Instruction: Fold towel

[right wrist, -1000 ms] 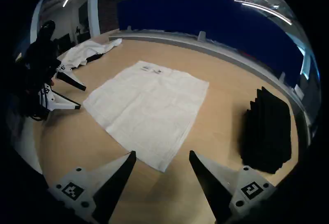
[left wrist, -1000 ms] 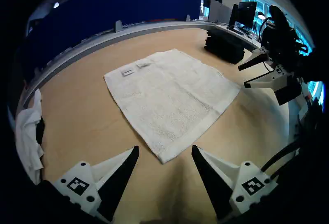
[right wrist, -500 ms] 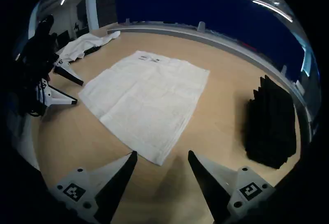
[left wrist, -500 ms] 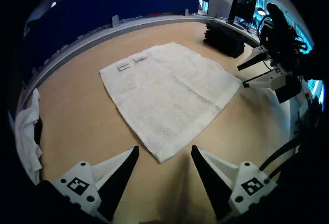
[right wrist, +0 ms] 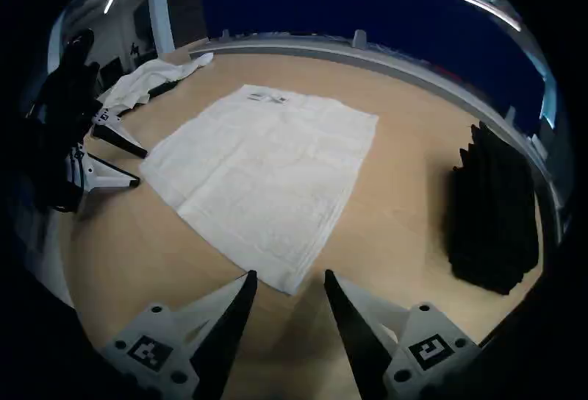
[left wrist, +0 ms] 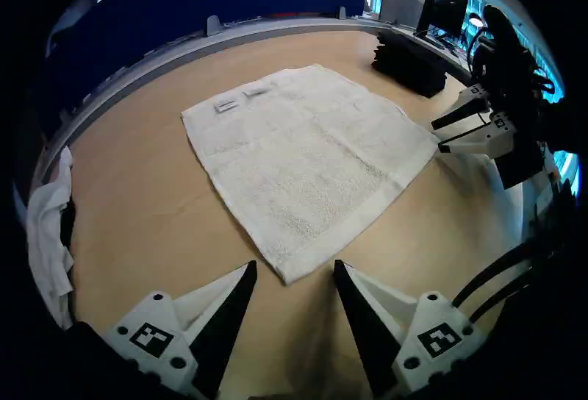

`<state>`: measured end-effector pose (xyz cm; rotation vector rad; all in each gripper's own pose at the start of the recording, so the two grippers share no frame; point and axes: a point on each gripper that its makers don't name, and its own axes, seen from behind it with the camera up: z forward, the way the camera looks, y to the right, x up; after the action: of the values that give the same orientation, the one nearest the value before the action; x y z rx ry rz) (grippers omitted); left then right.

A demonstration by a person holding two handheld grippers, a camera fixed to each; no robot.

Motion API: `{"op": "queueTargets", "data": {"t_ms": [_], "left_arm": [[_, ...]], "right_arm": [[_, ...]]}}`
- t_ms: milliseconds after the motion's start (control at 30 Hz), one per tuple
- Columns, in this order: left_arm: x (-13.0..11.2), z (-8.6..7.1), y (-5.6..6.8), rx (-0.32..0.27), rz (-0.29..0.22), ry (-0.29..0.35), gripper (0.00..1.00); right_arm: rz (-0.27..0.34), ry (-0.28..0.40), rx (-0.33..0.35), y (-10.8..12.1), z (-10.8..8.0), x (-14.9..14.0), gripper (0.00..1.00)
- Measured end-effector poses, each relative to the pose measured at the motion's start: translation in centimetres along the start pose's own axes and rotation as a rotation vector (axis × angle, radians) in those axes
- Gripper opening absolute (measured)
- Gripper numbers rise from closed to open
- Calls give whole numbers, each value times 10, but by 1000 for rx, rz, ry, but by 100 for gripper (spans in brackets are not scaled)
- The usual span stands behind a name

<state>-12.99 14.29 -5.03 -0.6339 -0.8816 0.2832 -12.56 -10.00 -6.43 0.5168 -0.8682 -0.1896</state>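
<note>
Towel: lying flat, probably handling soft, light, floppy.
Hold: pinching near corners looks best.
Left gripper: hovering part-open, gripping nothing.
Right gripper: hovering part-open, empty.

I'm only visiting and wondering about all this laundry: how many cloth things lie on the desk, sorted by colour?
White: 2, the flat towel and the crumpled cloth
Black: 1, the folded stack
Total: 3
</note>
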Motion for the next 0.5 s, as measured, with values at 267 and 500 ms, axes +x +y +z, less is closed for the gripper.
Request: {"op": "queueTargets", "data": {"t_ms": [267, 500], "left_arm": [[-1, 0, -8, 38, -15, -13, 54], [-2, -1, -7, 44, -4, -23, 47]], "right_arm": [[-7, -10, 22, -7, 2, -4, 51], [6, -5, 20, -8, 4, -5, 49]]}}
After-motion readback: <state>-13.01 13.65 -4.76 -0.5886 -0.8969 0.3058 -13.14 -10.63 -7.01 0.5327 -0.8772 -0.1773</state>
